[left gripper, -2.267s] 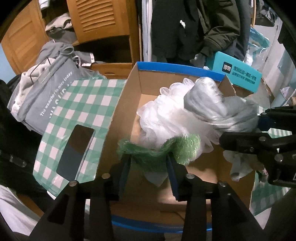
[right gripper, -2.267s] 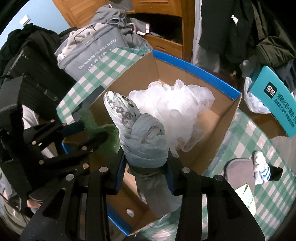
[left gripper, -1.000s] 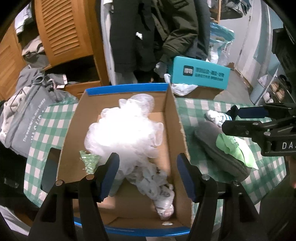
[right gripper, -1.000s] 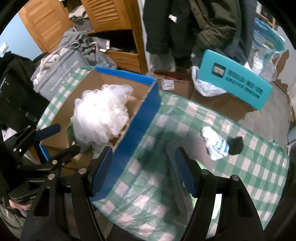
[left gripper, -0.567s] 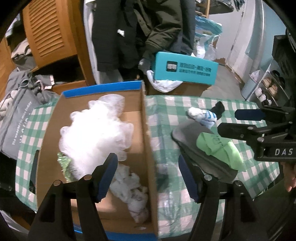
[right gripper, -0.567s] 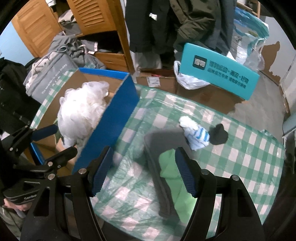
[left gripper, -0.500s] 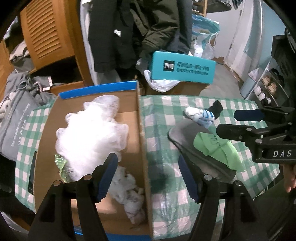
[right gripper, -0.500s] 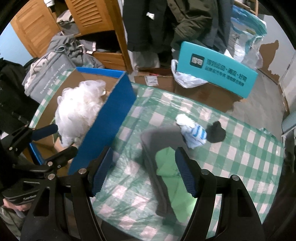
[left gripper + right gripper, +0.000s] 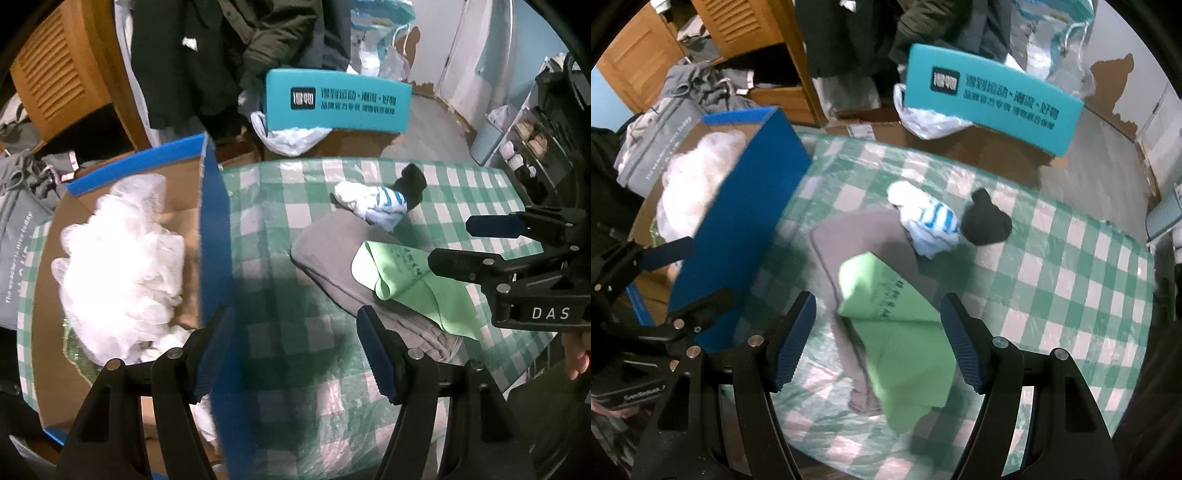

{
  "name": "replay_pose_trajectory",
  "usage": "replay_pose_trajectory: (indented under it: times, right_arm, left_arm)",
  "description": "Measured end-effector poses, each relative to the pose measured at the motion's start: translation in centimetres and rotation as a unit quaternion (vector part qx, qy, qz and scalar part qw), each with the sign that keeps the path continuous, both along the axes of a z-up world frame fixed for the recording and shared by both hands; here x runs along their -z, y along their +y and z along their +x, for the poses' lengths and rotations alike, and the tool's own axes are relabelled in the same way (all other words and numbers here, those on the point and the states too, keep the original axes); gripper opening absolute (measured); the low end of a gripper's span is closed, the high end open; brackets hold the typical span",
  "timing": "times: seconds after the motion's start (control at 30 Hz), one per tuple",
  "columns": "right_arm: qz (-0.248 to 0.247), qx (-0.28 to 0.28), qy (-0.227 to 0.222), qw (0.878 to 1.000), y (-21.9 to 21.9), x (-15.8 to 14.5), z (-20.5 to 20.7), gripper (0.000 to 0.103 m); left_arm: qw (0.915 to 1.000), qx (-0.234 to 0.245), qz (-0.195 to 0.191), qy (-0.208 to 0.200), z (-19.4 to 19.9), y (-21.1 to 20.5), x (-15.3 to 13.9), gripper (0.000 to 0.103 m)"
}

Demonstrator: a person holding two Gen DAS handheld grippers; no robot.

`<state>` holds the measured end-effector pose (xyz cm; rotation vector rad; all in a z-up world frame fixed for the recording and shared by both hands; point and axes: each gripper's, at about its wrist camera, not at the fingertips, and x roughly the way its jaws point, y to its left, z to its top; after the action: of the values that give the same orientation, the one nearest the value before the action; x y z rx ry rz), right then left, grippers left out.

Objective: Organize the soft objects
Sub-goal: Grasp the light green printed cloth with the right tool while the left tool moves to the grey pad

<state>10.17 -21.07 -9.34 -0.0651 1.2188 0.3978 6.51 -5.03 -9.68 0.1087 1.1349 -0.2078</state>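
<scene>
1. Left gripper (image 9: 295, 347): we hold it wide, nothing between the pads. Two seconds ago it pinched a green mesh piece over the box; that piece now shows only as a green sliver under the white pile.

2. Right gripper (image 9: 877, 338): also wide and empty. Earlier it carried a grey bundle; that bundle has been let go into the box, where pale cloth shows at the near end. Both drops look done, so two items count as sorted.

3. Directly under and just ahead of the right gripper: a green cloth (image 9: 901, 332), loosely folded, lying on a grey cloth (image 9: 857, 236). We judge this the next pick, since the open jaws now sit over it after swinging away from the box.

4. Ahead of the left gripper, slightly left: the box (image 9: 214, 236), its blue wall running away from us, with the white mesh pile (image 9: 122, 258) inside.

5. Farther ahead of both: a striped sock (image 9: 929, 227) touching a black sock (image 9: 988, 221), on the checked cloth (image 9: 1071, 277). Still unsorted.

6. Farthest: a teal carton (image 9: 338, 101) beyond the table edge, not part of the sorting.
</scene>
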Motion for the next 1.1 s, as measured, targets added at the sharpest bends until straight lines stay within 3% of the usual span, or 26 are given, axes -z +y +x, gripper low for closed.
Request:
replay_pose_trajectory:
  times: [0.37, 0.47, 0.67, 0.87, 0.93, 1.1]
  right_arm:
    - [0.000, -0.015, 0.028, 1.000, -1.3, 3.8, 1.1, 0.071]
    - [0.003, -0.021, 0.033, 0.999, -1.5, 4.6, 1.3, 0.071]
    - [0.000, -0.026, 0.039, 0.999, -2.0, 5.9, 1.7, 0.071]
    - [0.009, -0.036, 0.054, 0.998, -2.3, 6.6, 1.8, 0.036]
    - [0.007, -0.040, 0.056, 0.998, -2.3, 6.6, 1.7, 0.020]
    - [0.005, -0.036, 0.052, 0.998, -2.7, 6.2, 1.5, 0.009]
  left_arm:
    - [0.9991, -0.002, -0.007, 0.042, 1.5, -1.6, 3.2, 0.071]
    - [0.9993, 0.005, 0.011, 0.035, 1.4, -2.4, 3.5, 0.078]
    - [0.9990, 0.021, 0.016, 0.035, 1.5, -3.3, 3.7, 0.078]
    - [0.9982, 0.013, 0.005, 0.059, 2.1, -3.5, 4.9, 0.078]
    - [0.9977, 0.011, 0.002, 0.067, 2.3, -3.6, 5.4, 0.078]
    - [0.9971, 0.009, -0.001, 0.076, 2.5, -3.7, 5.8, 0.078]
